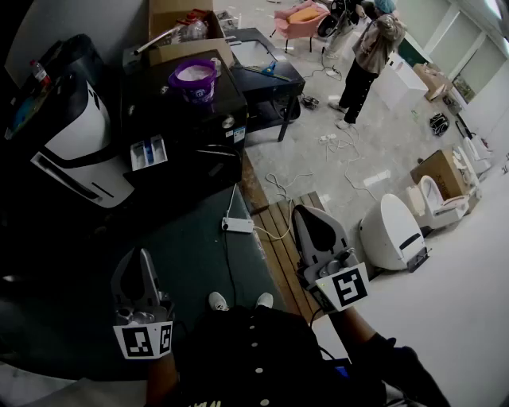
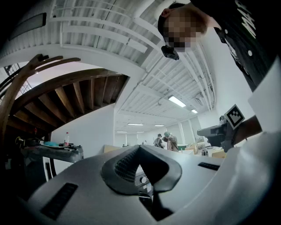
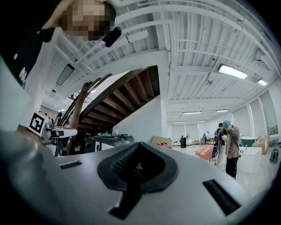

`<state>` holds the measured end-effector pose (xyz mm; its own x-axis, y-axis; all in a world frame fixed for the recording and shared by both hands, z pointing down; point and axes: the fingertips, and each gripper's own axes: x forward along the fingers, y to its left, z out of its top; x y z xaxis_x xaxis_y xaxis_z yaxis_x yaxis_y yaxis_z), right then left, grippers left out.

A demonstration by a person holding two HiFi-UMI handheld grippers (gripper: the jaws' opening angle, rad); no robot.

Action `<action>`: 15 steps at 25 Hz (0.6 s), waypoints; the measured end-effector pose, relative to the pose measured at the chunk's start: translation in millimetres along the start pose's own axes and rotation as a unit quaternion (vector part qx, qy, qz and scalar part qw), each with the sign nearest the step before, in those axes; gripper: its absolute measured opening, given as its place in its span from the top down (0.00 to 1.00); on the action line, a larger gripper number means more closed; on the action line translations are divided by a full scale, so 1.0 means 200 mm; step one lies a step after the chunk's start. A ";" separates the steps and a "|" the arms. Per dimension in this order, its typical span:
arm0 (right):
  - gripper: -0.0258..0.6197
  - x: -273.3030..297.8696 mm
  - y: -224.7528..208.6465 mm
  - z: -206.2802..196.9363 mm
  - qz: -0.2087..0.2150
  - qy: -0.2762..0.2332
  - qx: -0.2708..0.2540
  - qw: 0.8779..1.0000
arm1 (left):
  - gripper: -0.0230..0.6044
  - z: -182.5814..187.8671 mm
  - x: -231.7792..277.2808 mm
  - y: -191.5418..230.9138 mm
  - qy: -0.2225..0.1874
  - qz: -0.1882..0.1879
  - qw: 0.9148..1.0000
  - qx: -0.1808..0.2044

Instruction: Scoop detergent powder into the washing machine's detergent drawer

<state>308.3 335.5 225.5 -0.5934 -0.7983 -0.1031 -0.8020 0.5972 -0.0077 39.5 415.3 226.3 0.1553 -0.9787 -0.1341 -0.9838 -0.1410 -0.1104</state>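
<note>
The black washing machine (image 1: 199,119) stands ahead of me. Its detergent drawer (image 1: 149,152) is pulled out at the front left and shows blue and white compartments. On the machine's top sits a purple tub (image 1: 193,77) with pale contents. My left gripper (image 1: 144,258) hangs low at the left, shut and empty, well short of the machine. My right gripper (image 1: 307,215) is held low at the right over the wooden pallet, also shut and empty. In the gripper views the left gripper (image 2: 139,146) and the right gripper (image 3: 139,144) point up toward the ceiling, pads together.
A white and black appliance (image 1: 79,143) stands left of the washer. A power strip (image 1: 237,226) lies on the dark mat, beside a wooden pallet (image 1: 278,238). White toilets (image 1: 394,230) stand at the right. A person (image 1: 366,56) stands far back; a cardboard box (image 1: 187,24) is behind the washer.
</note>
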 end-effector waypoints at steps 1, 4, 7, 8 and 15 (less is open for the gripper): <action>0.92 0.00 0.00 0.00 0.000 0.001 0.002 1.000 | 0.94 0.00 0.00 0.00 0.000 0.000 1.000 -0.001; 0.92 -0.01 0.00 0.01 -0.006 -0.001 0.010 1.000 | 0.94 -0.01 0.01 0.00 0.002 -0.002 1.000 -0.003; 0.92 -0.01 0.01 0.01 -0.005 -0.009 0.022 1.000 | 0.94 -0.02 0.01 0.01 0.004 -0.003 1.000 -0.005; 0.92 -0.02 0.01 0.01 -0.001 -0.013 0.026 1.000 | 0.94 -0.02 0.01 0.01 0.004 -0.003 1.000 -0.006; 0.87 0.01 0.03 -0.01 0.000 -0.013 0.044 0.999 | 0.94 -0.03 0.01 0.05 0.003 -0.004 1.000 -0.010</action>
<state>302.4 336.9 227.4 -0.5902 -0.7971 -0.1280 -0.7927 0.6022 -0.0950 29.0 410.8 231.0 0.1625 -0.9784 -0.1276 -0.9842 -0.1514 -0.0921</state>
